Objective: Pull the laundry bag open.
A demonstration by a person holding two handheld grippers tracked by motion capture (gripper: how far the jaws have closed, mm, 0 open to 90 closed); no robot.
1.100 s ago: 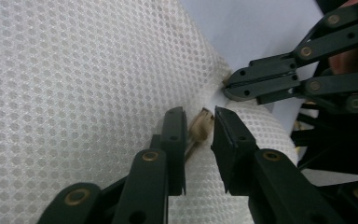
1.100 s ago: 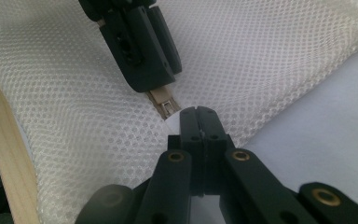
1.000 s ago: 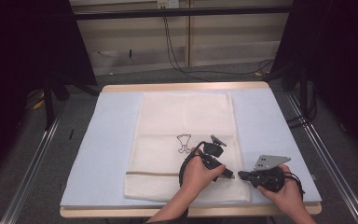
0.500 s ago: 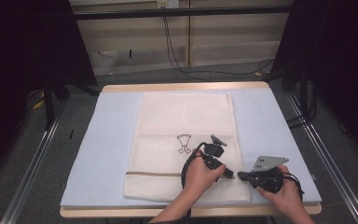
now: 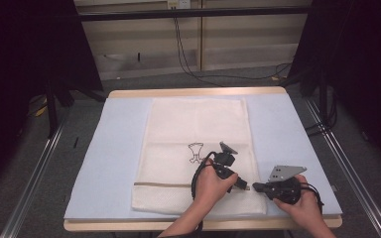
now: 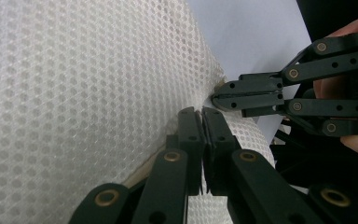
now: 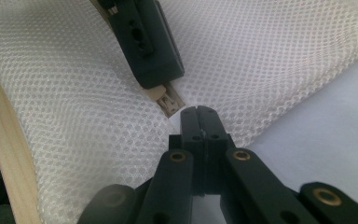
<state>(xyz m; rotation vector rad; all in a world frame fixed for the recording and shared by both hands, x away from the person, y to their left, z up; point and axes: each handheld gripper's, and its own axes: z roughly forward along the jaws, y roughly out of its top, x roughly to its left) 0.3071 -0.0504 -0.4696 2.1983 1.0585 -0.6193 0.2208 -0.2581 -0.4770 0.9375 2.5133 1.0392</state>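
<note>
A white mesh bag [image 5: 193, 129] lies flat on a pale blue mat [image 5: 114, 148], with a small black printed figure [image 5: 196, 151] near its middle. At its near right corner my left gripper [image 5: 244, 187] and right gripper [image 5: 254, 187] meet tip to tip. In the left gripper view my left gripper [image 6: 201, 114] is shut on the bag's mesh edge [image 6: 74, 70], and the right gripper [image 6: 216, 99] pinches the corner just beyond. The right gripper [image 7: 198, 112] is shut on the bag's edge beside a beige zipper [image 7: 168, 101], which pokes out from under the left gripper [image 7: 161, 81].
The mat covers a wooden table [image 5: 193, 92], whose edge [image 7: 4, 140] runs close to the bag's near side. Metal rails [image 5: 34, 168] flank the table on both sides. Cables [image 5: 188, 54] hang at the back wall. Bare mat [image 7: 317, 140] lies to the right of the bag.
</note>
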